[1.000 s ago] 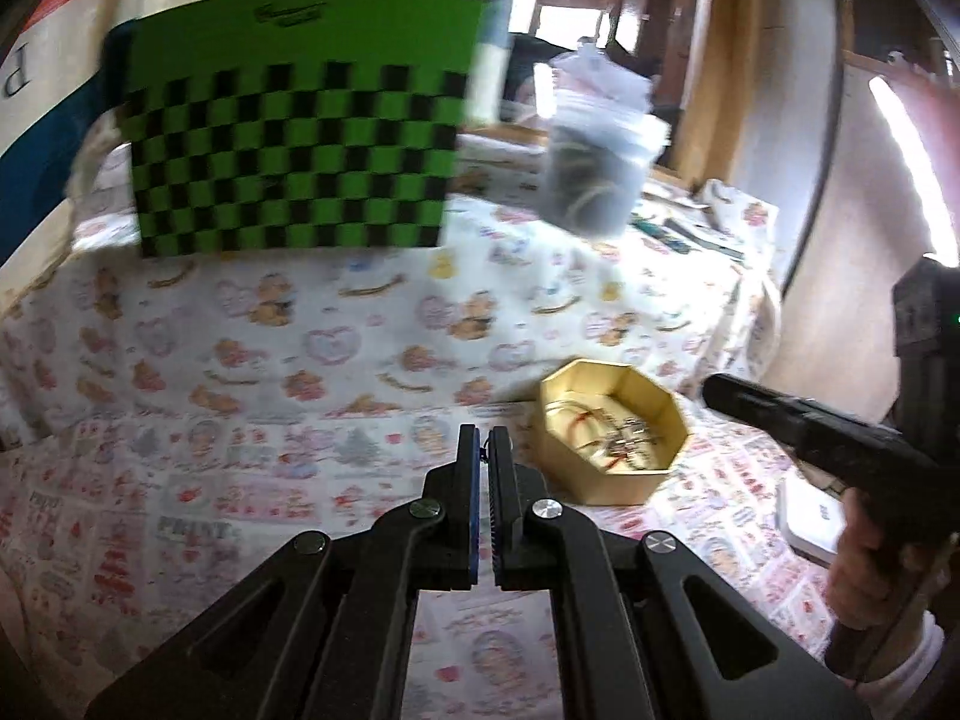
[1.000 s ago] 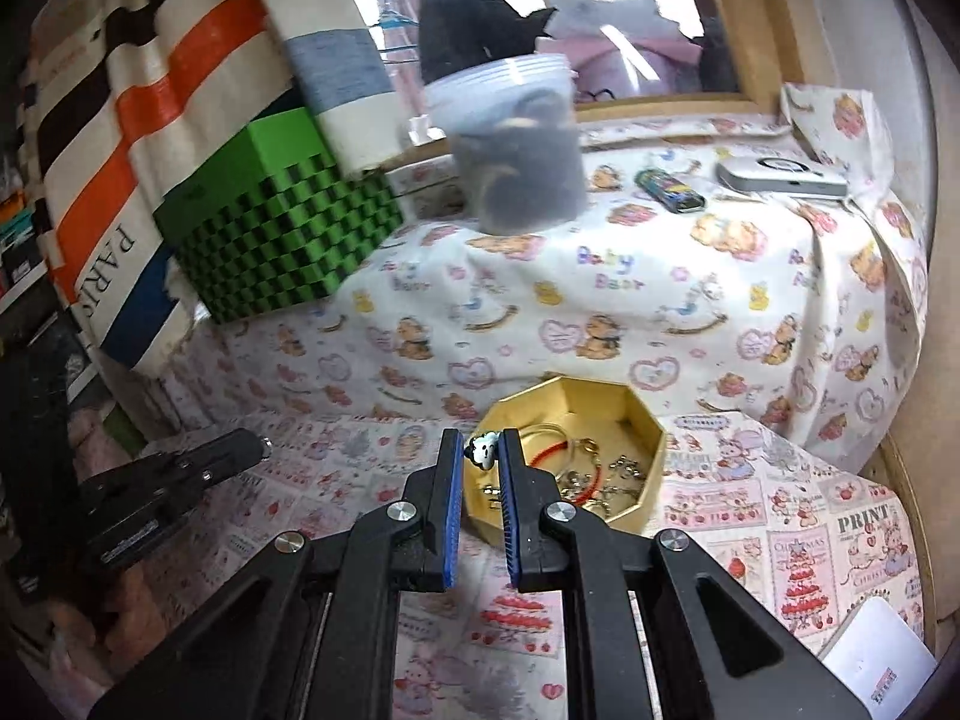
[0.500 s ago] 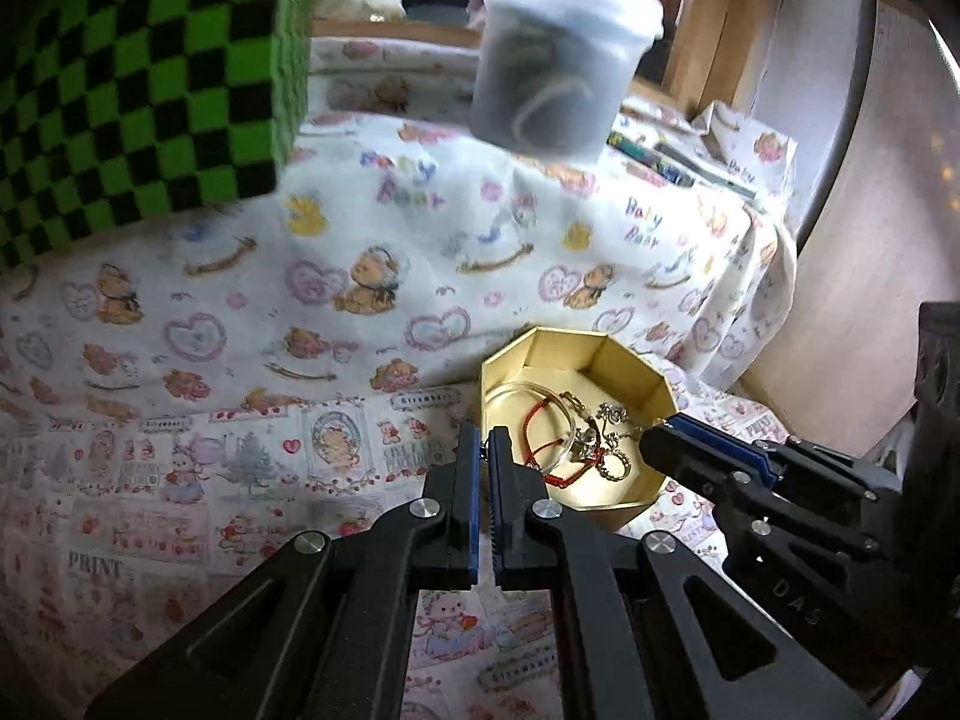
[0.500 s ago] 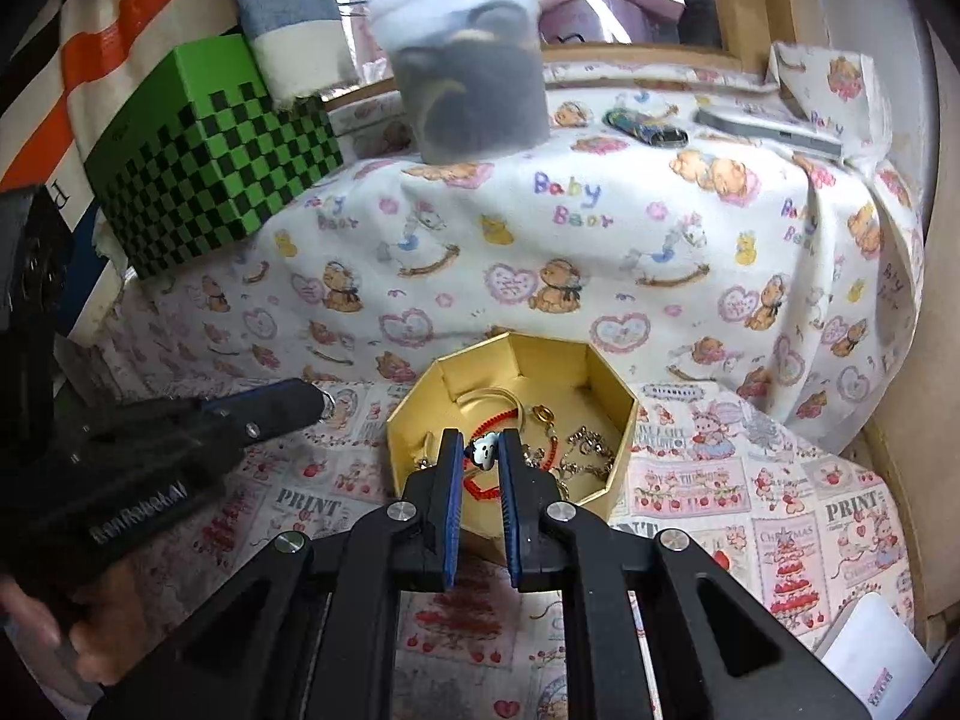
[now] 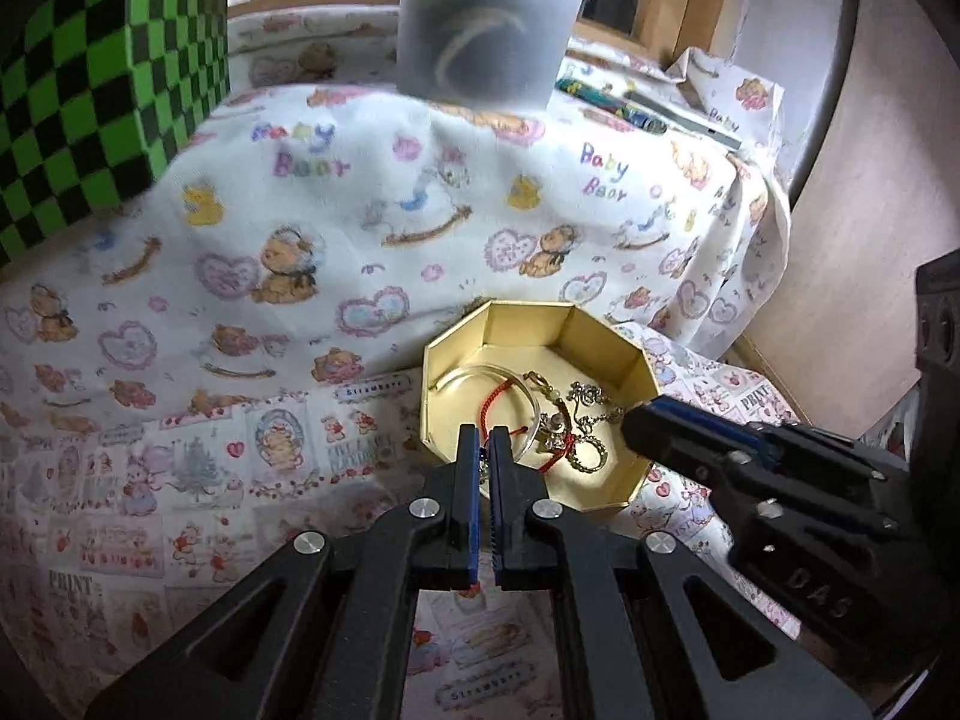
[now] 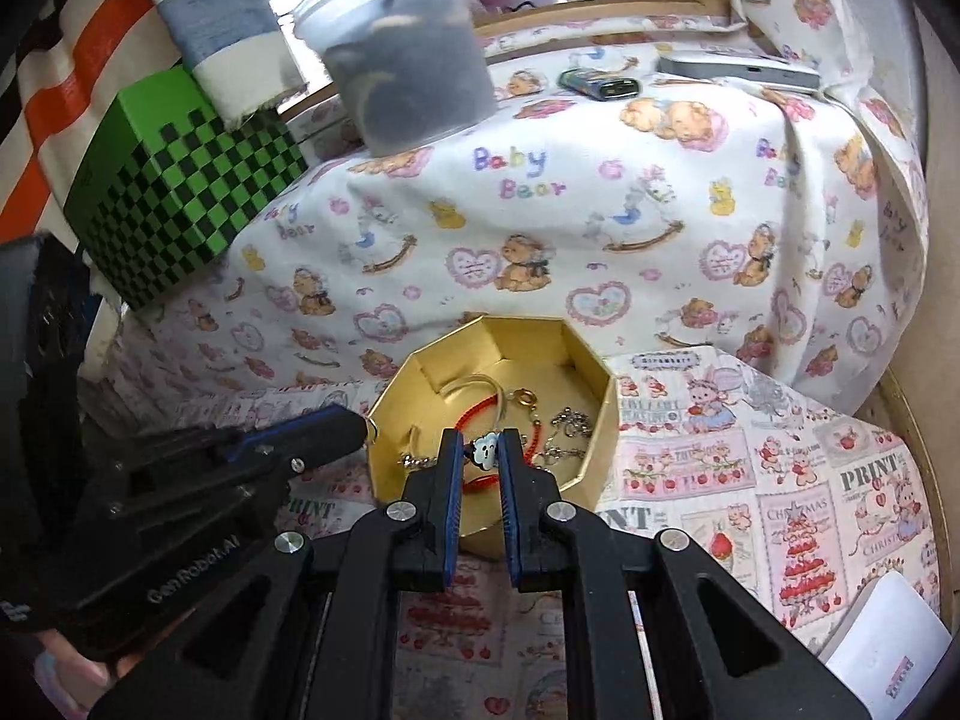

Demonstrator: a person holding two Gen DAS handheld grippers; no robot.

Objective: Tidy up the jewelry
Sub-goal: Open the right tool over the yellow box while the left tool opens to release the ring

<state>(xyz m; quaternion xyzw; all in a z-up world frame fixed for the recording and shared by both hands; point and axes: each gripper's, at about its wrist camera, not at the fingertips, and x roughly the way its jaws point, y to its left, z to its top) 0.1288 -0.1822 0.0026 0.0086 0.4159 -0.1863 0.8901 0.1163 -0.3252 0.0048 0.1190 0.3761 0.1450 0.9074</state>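
A gold octagonal box (image 5: 606, 330) (image 6: 591, 360) sits on the printed cloth and holds a red cord bracelet (image 5: 501, 399), a thin bangle and silver chains (image 5: 591, 396). My right gripper (image 6: 482, 450) is shut on a small white cloud-shaped charm (image 6: 483, 449) over the box's near rim. My left gripper (image 5: 483, 450) is shut at the box's left rim, with a small dark bit of jewelry between its pads. Each gripper shows in the other's view: the right gripper (image 5: 660, 420) and the left gripper (image 6: 336, 426).
A green-and-black checkered box (image 6: 180, 204) stands at the back left. A lidded translucent tub (image 6: 408, 66) sits on the raised cloth-covered ledge, with a lighter (image 6: 600, 84) and a flat grey device (image 6: 738, 69) to its right. A white card (image 6: 888, 642) lies bottom right.
Both grippers have moved in toward the gold box. The right gripper has carried the cloud charm over the box's rim. The left gripper has swung right, up to the box's left side.
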